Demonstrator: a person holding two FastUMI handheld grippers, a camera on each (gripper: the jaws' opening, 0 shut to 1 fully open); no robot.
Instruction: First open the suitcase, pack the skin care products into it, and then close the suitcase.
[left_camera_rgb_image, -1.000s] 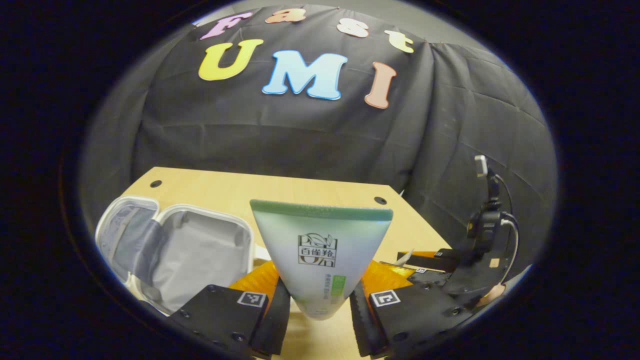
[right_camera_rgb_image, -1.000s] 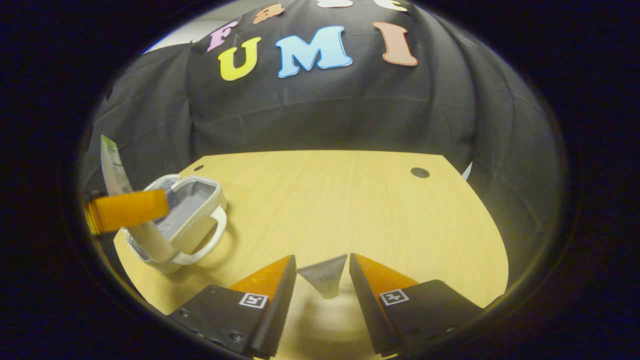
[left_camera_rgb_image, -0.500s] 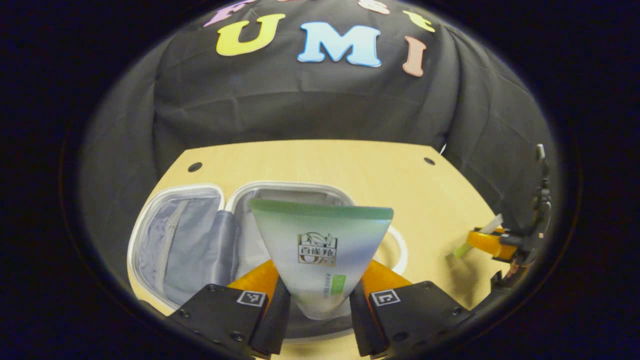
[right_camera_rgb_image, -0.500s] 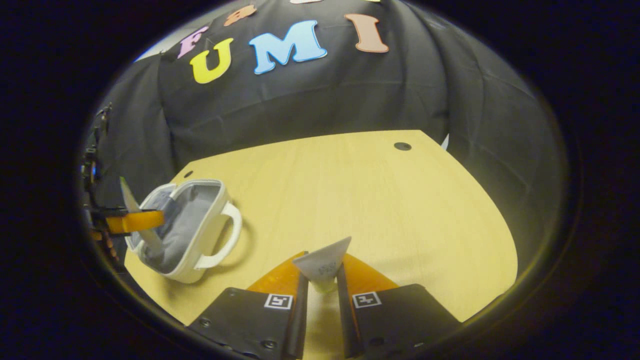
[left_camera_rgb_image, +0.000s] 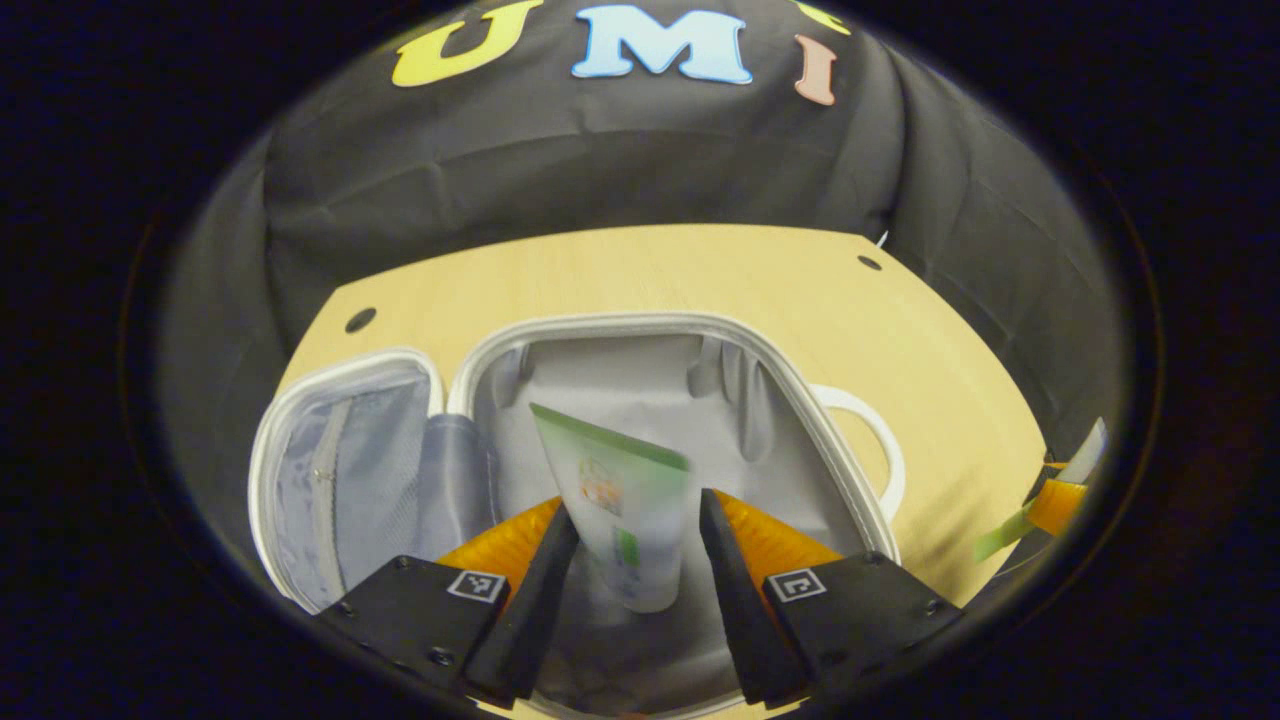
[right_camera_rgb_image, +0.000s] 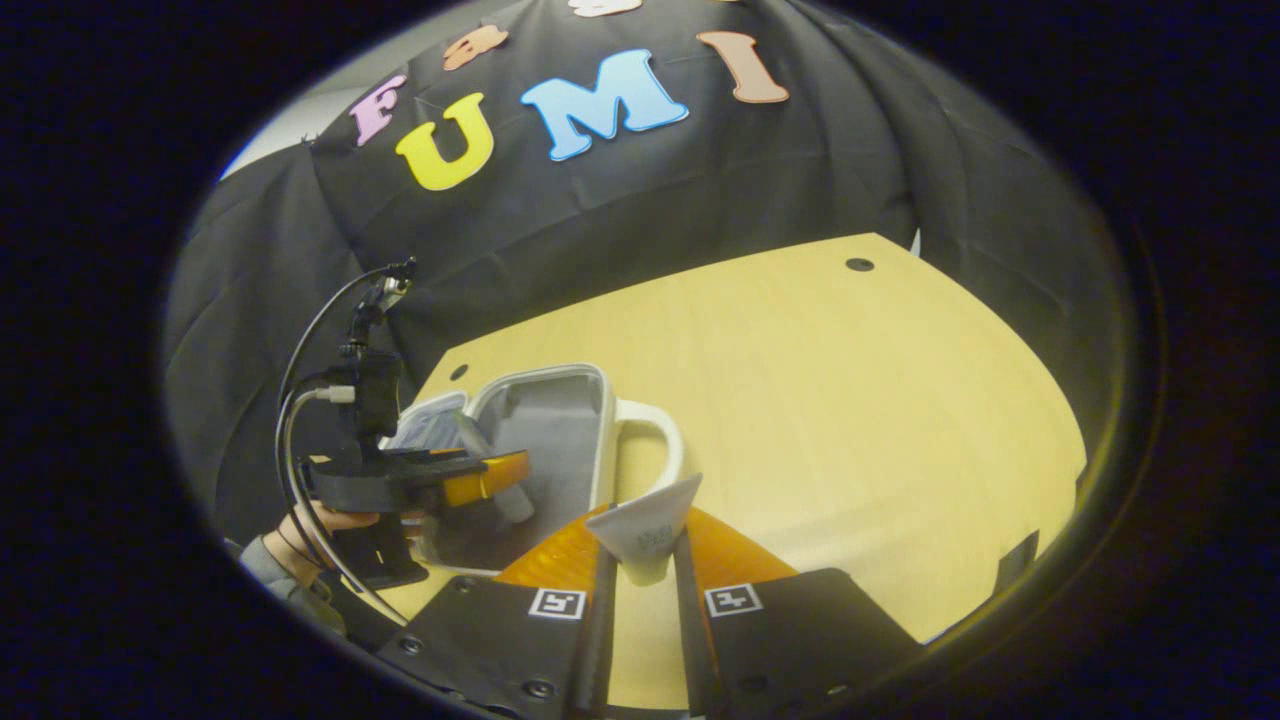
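- Left gripper view: the left gripper (left_camera_rgb_image: 630, 535) hangs right over the open suitcase (left_camera_rgb_image: 640, 330), which lies flat on the wooden table (left_camera_rgb_image: 760, 270), lid half to the left, main half dead centre.
- Between its fingers sits the green-and-white tube (left_camera_rgb_image: 620, 510), tilted, crimped end up and cap end down inside the grey-lined main compartment. There is a gap on either side of the tube, so the fingers stand spread and off it; whether the tube touches the lining I cannot tell.
- The suitcase's white handle (left_camera_rgb_image: 880, 450) loops out on the right side.
- Far right in this view, the right gripper (left_camera_rgb_image: 1055, 495) peeks in with a pale tube in it.
- Right gripper view: the right gripper (right_camera_rgb_image: 640, 590) is clamped tight on the small white tube (right_camera_rgb_image: 645, 530), both fingers pressing its narrow lower end, the wide crimped end fanning out above the tips.
- That tube is held above the table, just right of the suitcase handle (right_camera_rgb_image: 655, 440).
- Further left, a hand (right_camera_rgb_image: 320, 525) holds the left gripper (right_camera_rgb_image: 480, 478) over the suitcase (right_camera_rgb_image: 545, 440), the green-and-white tube (right_camera_rgb_image: 490, 470) slanting down into the case.
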